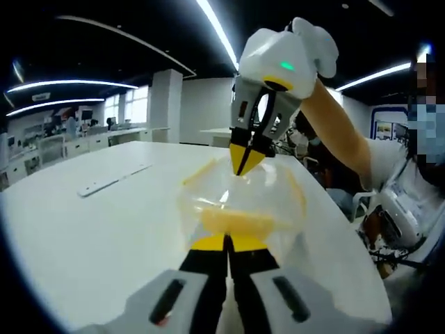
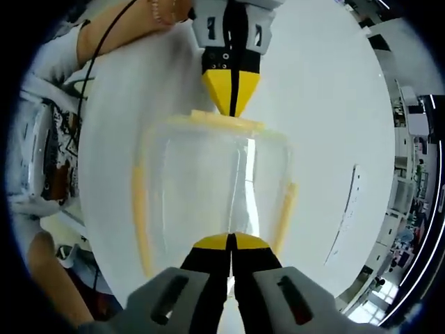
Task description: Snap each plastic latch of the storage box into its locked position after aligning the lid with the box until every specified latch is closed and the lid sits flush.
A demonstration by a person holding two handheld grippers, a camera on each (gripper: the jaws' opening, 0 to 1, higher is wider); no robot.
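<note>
Left gripper view: left hand-held gripper (image 1: 227, 243) has jaws pressed together, tips at the near yellow latch (image 1: 236, 223) of the clear storage box (image 1: 240, 202) on the white surface (image 1: 104, 229). Right hand-held gripper (image 1: 245, 163) comes down from above, jaws closed, tips at the far edge.

Right gripper view: right hand-held gripper (image 2: 231, 243) closed at the near rim of the box (image 2: 208, 202); left hand-held gripper (image 2: 231, 106) closed on the far yellow latch (image 2: 226, 122). Lid (image 2: 201, 181) sits on the box.
</note>
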